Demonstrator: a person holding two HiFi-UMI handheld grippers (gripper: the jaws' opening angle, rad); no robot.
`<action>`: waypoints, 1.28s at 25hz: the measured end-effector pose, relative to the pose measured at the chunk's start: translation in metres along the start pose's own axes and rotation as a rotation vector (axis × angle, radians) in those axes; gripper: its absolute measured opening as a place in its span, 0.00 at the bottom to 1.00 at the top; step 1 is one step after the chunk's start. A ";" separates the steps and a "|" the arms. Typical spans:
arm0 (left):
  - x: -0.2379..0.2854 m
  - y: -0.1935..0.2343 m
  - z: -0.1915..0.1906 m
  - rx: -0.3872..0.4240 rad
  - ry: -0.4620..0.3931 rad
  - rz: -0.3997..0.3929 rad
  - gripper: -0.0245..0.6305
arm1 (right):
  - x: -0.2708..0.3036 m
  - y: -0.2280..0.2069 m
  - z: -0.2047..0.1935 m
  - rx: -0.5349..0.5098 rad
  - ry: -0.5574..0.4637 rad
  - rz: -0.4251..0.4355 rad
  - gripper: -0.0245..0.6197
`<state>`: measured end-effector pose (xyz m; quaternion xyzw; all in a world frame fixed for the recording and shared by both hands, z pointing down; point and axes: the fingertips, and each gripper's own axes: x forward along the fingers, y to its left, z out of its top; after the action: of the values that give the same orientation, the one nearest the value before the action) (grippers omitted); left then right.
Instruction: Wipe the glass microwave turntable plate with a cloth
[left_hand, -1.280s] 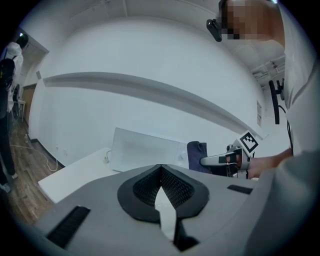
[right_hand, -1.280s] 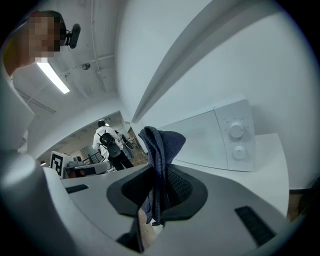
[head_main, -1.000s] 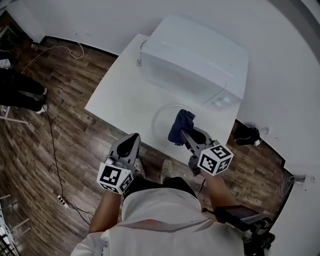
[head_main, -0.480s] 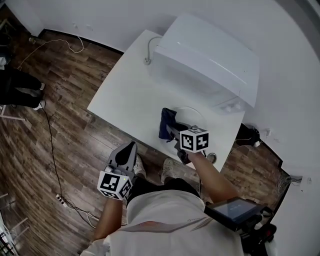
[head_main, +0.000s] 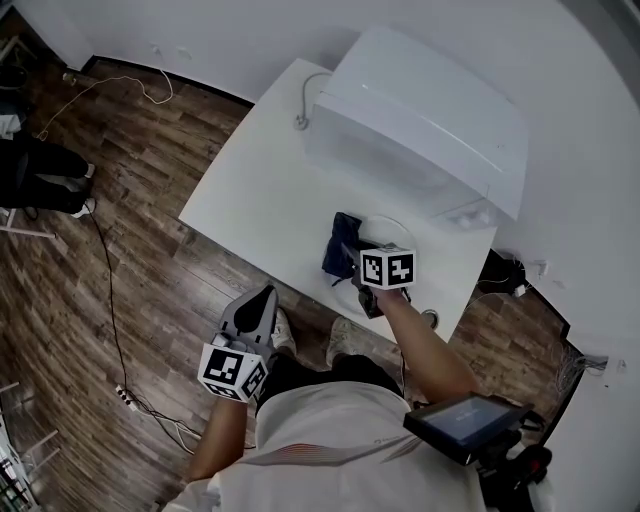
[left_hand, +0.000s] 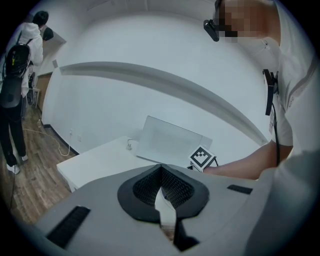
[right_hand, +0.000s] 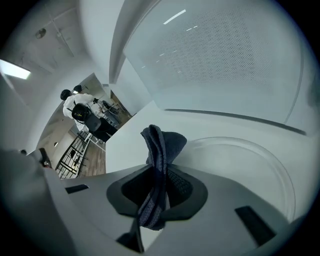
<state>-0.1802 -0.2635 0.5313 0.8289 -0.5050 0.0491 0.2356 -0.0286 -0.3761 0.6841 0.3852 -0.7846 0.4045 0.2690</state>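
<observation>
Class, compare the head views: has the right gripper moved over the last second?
Yes. The right gripper has advanced from the table's near edge toward the microwave, carrying the cloth leftward over the plate.

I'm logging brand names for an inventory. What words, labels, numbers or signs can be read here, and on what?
None: no word, brand or number is readable in any view.
Left marker cube, right marker cube: black-and-white square patterns, no letters.
Microwave: plain white, no label shows.
Screen at the person's waist: too small to read.
</observation>
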 end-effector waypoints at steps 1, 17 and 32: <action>0.001 0.000 -0.001 0.000 0.003 -0.001 0.05 | -0.001 -0.003 0.001 0.009 -0.006 -0.005 0.13; 0.032 -0.038 -0.003 0.019 0.034 -0.059 0.05 | -0.056 -0.084 0.001 0.055 -0.037 -0.120 0.13; 0.071 -0.101 -0.013 0.051 0.060 -0.122 0.05 | -0.119 -0.156 -0.023 0.153 -0.077 -0.165 0.14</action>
<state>-0.0568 -0.2774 0.5311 0.8620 -0.4451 0.0722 0.2318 0.1687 -0.3694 0.6754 0.4830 -0.7269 0.4246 0.2409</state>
